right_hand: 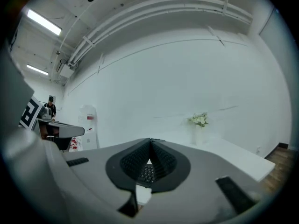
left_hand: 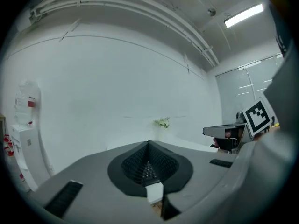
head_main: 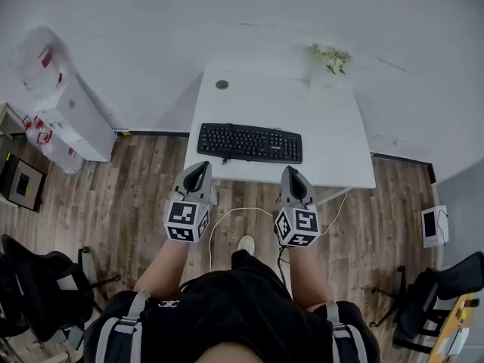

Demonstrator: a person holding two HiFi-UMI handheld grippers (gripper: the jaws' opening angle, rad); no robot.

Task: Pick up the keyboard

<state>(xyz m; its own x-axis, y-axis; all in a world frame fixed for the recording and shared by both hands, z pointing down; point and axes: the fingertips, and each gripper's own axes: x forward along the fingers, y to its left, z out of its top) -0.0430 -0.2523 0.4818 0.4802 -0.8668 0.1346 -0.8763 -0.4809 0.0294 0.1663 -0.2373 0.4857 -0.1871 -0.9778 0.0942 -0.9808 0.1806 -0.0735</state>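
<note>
Keyboard [head_main: 249, 143]: where is it seen?
— Flat on the white desk [head_main: 333, 157], toward the near edge.
— How are the grippers held?
— Both are kept by that near edge, apart from the keyboard. The left gripper [head_main: 198, 174] is clenched with nothing between its jaws. The right gripper [head_main: 293, 181] is clenched and empty too, and keys are glimpsed past its tips.
— What else is on the desk?
— Flowers [head_main: 330, 57] are set at the far right corner.
</note>
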